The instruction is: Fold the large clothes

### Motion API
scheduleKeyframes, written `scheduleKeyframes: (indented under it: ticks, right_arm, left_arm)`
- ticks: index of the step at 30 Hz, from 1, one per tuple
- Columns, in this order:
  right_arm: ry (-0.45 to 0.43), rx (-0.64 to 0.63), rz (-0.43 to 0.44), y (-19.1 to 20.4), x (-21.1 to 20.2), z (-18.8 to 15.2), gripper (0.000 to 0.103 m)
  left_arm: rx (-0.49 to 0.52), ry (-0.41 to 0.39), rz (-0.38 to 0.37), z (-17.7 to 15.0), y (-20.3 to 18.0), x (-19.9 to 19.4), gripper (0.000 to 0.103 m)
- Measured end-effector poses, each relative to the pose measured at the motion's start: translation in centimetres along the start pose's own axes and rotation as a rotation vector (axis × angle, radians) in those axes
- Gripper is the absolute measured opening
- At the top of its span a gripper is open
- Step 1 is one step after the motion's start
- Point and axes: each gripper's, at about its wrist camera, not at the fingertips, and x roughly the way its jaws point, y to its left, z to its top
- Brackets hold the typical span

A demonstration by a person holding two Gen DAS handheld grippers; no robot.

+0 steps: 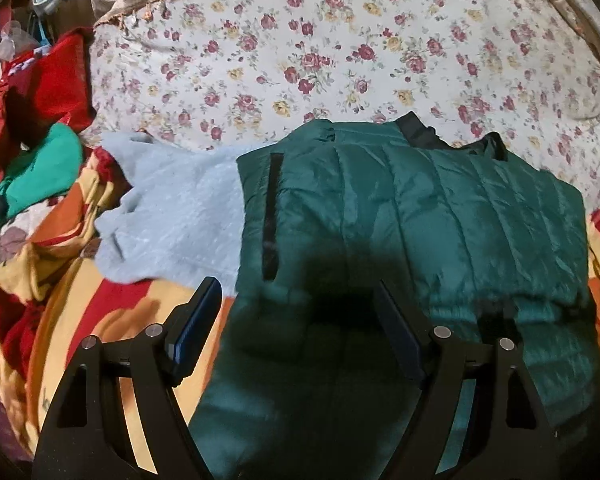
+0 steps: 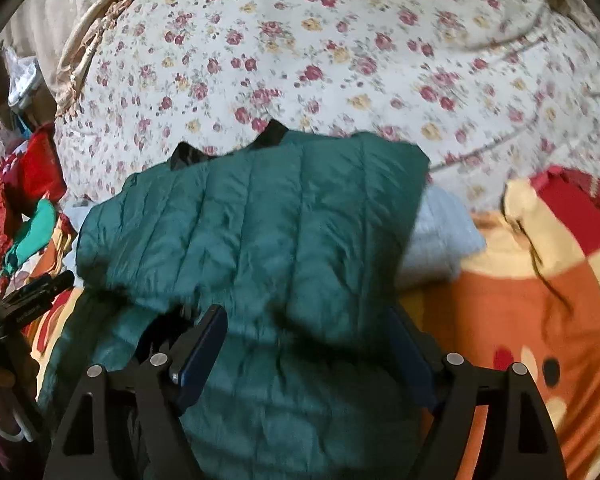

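A dark green quilted puffer jacket (image 1: 412, 216) lies on the bed, folded over itself, with its black collar at the far edge. It also shows in the right wrist view (image 2: 268, 224). My left gripper (image 1: 296, 300) is open, hovering above the jacket's near left part, empty. My right gripper (image 2: 304, 332) is open above the jacket's near fold, empty. The left gripper's body (image 2: 32, 300) shows at the left edge of the right wrist view.
A pale blue fuzzy garment (image 1: 172, 216) lies under the jacket to its left and pokes out on its right (image 2: 436, 236). A red, orange and cream blanket (image 2: 540, 300) covers the near bed. A floral sheet (image 1: 340, 60) lies beyond. Red and green clothes (image 1: 40, 128) are piled at far left.
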Motion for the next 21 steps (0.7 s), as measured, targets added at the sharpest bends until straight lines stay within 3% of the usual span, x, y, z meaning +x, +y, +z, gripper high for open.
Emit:
scheduleKeyframes:
  ticks: [11,21]
  right_arm:
    - [0.057,0.005,-0.010,0.4,-2.8,-5.6,0.079]
    - [0.095,0.020,0.007,0.8,-4.5,-8.0,0.079]
  left_arm:
    - [-0.021,0.005,0.015,-3.9,2.2,-4.2,0.079]
    - [-0.033,0.021,0.028,-6.8,3.7,-6.0,0.079]
